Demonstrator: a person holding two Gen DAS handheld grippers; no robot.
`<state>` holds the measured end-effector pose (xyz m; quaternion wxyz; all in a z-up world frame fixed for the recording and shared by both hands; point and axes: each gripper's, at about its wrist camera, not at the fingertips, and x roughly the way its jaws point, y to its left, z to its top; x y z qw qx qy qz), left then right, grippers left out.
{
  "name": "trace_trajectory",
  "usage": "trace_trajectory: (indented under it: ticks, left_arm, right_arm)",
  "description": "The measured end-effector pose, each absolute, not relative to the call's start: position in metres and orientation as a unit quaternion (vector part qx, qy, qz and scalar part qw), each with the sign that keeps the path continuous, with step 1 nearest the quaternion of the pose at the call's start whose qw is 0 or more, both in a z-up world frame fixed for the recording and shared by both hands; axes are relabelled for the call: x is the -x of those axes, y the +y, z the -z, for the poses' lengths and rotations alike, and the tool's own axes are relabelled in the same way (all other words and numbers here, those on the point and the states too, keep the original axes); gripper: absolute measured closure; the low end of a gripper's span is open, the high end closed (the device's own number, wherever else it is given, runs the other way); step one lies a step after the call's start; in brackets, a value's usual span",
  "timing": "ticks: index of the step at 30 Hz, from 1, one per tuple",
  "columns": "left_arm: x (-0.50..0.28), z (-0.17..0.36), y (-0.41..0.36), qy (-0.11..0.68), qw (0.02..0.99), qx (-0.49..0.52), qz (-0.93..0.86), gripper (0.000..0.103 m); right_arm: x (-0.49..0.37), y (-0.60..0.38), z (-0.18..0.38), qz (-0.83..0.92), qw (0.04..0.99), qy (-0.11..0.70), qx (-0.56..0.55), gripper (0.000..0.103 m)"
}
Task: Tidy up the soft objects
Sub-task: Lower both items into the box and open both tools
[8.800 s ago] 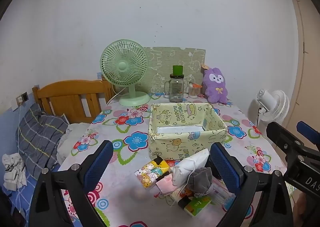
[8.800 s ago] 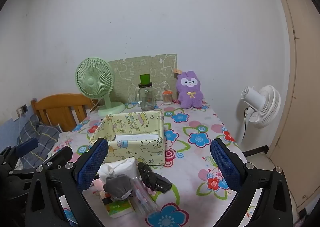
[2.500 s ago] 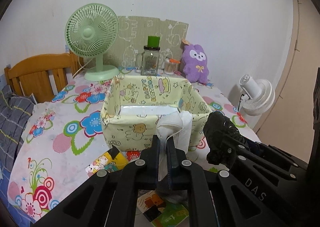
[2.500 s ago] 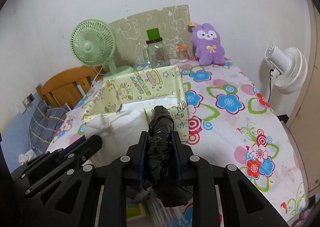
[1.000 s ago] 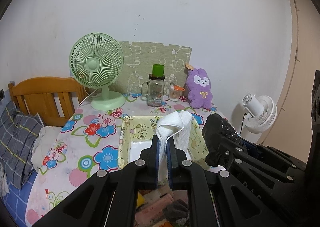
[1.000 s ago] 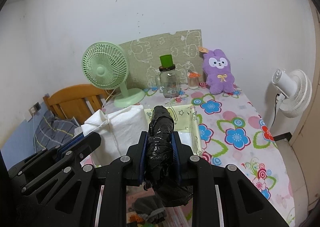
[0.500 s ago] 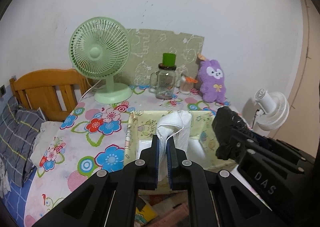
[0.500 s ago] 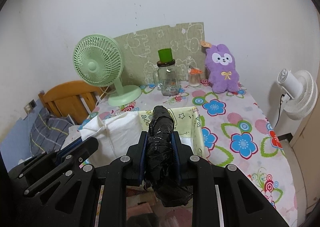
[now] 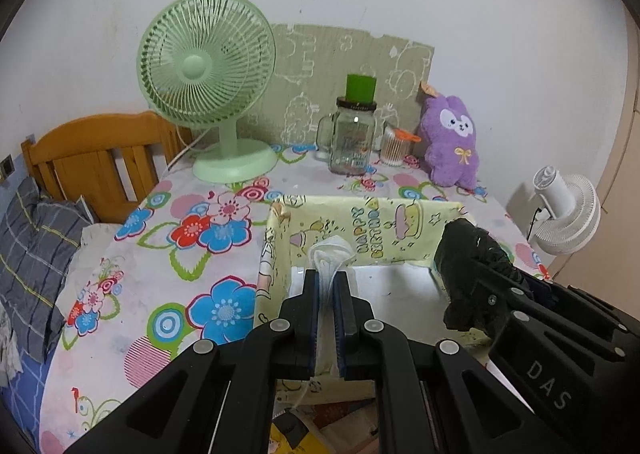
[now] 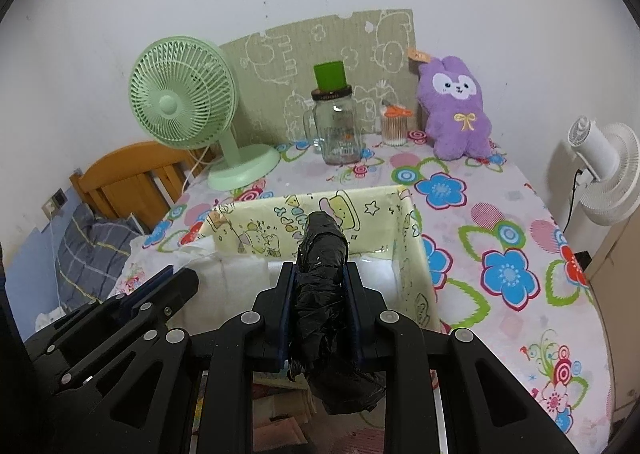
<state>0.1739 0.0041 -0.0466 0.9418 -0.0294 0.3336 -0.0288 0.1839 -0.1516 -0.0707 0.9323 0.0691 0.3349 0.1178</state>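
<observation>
Both grippers have come fwd and dropped since a sec ago — each load now hangs over the open top of the yellow fabric bin (image 9: 372, 222), not in front of it. My read: carry phase is about done, release is next; nothing let go yet.

Left gripper (image 9: 327, 286) is clamped tight on a white cloth pouch (image 9: 330, 254) — soft, crumpled, with a thin cord trailing off it; its top pokes up past the fingertips, over the bin's left half.

Right gripper (image 10: 320, 286) is pinched on a black plastic bundle (image 10: 322, 254) — glossy, wrinkled, roughly tube-shaped, saggy below the jaws; over the bin's right half.

Bin: floppy cartoon-print cloth walls, pale flat liner at the bottom. Wall edges lean, so they'd likely give if bumped.
</observation>
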Motion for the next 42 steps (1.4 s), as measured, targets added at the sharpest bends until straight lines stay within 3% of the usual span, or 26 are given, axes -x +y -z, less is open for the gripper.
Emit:
trace_trajectory:
  ticks: [8,11,13,16,22,23,25,29,33,42]
  left_arm:
    - [-0.187,0.058,0.005,0.349,0.936,0.034,0.031,0.095]
    - [-0.189,0.061,0.002,0.356,0.933,0.025,0.039,0.062]
    - [-0.187,0.061,-0.002,0.356,0.933,0.017,0.046,0.060]
    - [-0.188,0.062,-0.006,0.360,0.931,0.012,0.055,0.044]
    - [-0.192,0.064,-0.008,0.364,0.929,0.015,0.061,0.038]
    - [-0.193,0.064,-0.009,0.365,0.929,0.014,0.061,0.037]
    - [-0.194,0.064,-0.011,0.367,0.928,0.010,0.062,0.033]
    - [-0.193,0.063,-0.014,0.363,0.930,0.008,0.061,0.018]
    - [-0.194,0.062,-0.011,0.365,0.929,0.019,0.060,0.015]
    - [-0.178,0.050,-0.018,0.348,0.936,0.008,0.051,0.001]
  right_arm:
    - [-0.195,-0.149,0.078,-0.115,0.931,0.340,-0.064,0.077]
    - [-0.198,-0.148,0.080,-0.115,0.930,0.342,-0.065,0.077]
    - [-0.201,-0.146,0.082,-0.118,0.929,0.344,-0.064,0.077]
    - [-0.203,-0.145,0.082,-0.125,0.929,0.341,-0.065,0.077]
    - [-0.210,-0.143,0.086,-0.126,0.929,0.342,-0.064,0.071]
    - [-0.211,-0.143,0.087,-0.124,0.930,0.341,-0.065,0.069]
    - [-0.214,-0.144,0.089,-0.107,0.931,0.342,-0.065,0.047]
    - [-0.212,-0.149,0.087,-0.099,0.935,0.334,-0.070,0.026]
    - [-0.205,-0.150,0.081,-0.107,0.938,0.321,-0.073,0.002]
    - [-0.189,-0.153,0.070,-0.105,0.943,0.306,-0.075,0.000]
